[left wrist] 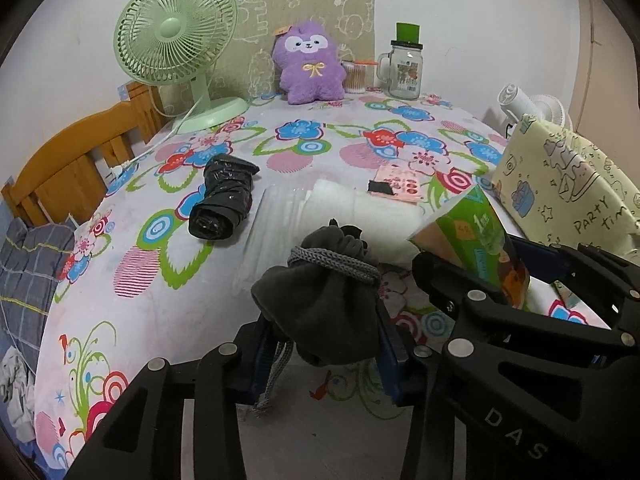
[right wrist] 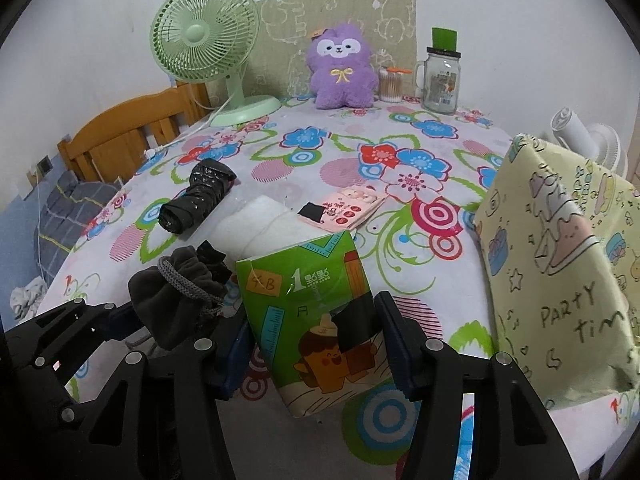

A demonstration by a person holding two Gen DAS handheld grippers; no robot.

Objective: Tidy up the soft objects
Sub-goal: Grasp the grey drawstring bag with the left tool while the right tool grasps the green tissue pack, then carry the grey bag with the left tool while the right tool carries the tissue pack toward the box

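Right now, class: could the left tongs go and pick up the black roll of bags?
Probably not yet. The left tongs are already shut on the grey drawstring pouch. The path to the black roll looks clear, but the pouch must be put down first.

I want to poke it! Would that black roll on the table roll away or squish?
The black roll looks like rolled thin plastic, crinkled and shiny, so it would probably squish and feel light. It lies on its side, so a sideways push might roll it, though its loose flared end could stop it.
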